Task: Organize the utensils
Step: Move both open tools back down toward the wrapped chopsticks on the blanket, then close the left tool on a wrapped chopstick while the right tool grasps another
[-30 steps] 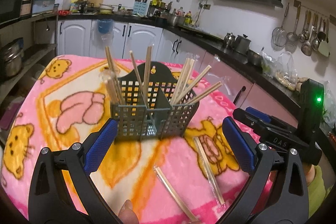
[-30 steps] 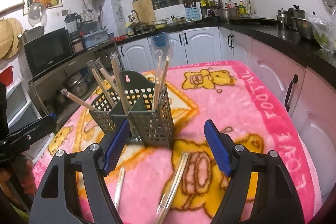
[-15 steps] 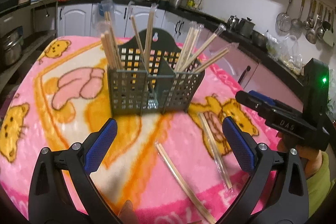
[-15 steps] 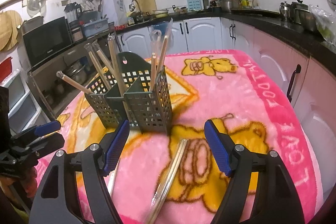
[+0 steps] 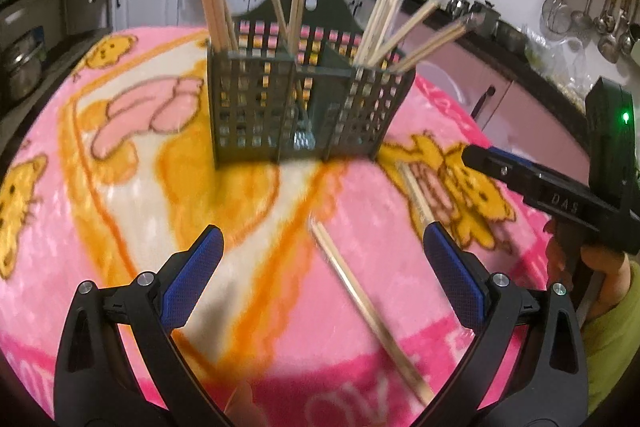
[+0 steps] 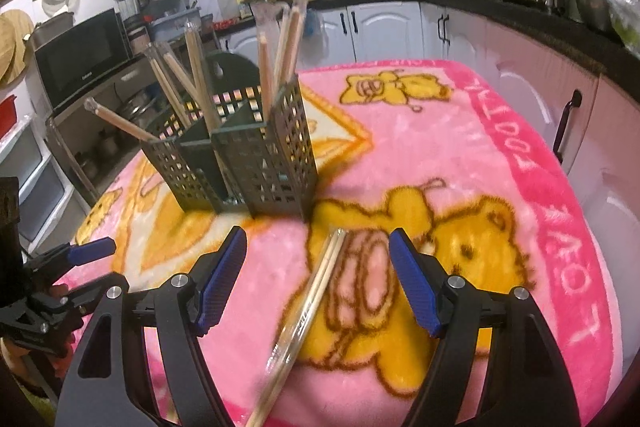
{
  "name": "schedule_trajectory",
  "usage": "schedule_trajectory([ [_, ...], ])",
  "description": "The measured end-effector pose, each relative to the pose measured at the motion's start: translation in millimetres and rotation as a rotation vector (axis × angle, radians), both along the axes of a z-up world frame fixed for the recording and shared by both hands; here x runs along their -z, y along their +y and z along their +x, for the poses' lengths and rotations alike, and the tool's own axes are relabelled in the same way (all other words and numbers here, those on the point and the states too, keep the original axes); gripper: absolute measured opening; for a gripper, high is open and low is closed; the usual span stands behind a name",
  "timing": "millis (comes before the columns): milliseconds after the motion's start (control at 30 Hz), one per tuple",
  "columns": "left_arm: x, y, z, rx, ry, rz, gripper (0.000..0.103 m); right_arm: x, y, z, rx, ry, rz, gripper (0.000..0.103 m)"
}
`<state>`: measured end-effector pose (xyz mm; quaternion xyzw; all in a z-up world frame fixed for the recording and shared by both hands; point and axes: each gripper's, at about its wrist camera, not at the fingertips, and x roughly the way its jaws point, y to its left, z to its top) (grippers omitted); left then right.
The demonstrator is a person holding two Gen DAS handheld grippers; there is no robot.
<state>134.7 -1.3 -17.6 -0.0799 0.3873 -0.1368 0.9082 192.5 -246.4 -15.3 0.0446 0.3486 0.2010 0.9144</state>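
Chopsticks are what I am handling: thin, pale wooden pairs, each sealed in a clear plastic sleeve. I judge them very light and fairly stiff along their length, but the wrapper looks slick, so a pair could slide or swivel between my pads if I pinch it off-centre. The plush blanket (image 6: 460, 155) under them is soft and gives way, which should let a pad dig in beside a stick, yet it may also let the stick roll aside.

One wrapped pair (image 6: 308, 311) lies flat on the pink blanket directly between the fingers of my right gripper (image 6: 318, 279), running from near the dark basket toward the camera. My right jaws stand wide apart with nothing pressed between them. I would take this pair near its middle, across its width, so it hangs level and does not tip.

A second pair (image 5: 368, 307) lies on the blanket ahead of my left gripper (image 5: 320, 263), slanting off toward my right, and a third (image 5: 416, 193) lies beyond it, close to the basket's right corner. My left jaws are also well apart and empty.

The slotted grey utensil basket (image 5: 304, 107) stands upright near the middle of the blanket, already bristling with wrapped pairs that lean out at different angles from its compartments. It looks light too, so a clumsy drop could nudge or tip it.
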Motion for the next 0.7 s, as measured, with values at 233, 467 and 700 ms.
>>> schedule_trajectory([
  [233, 25, -5, 5, 0.023, 0.086, -0.023, 0.081, 20, 4, 19, -0.029, 0.094, -0.018, 0.071],
  [467, 41, -11, 24, 0.034, 0.148, -0.035, 0.063, 36, 12, 41, -0.053, 0.161, -0.044, 0.063],
  [700, 43, -12, 46, 0.028, 0.180, -0.025, 0.054, 51, 19, 70, -0.039, 0.226, -0.083, 0.053],
])
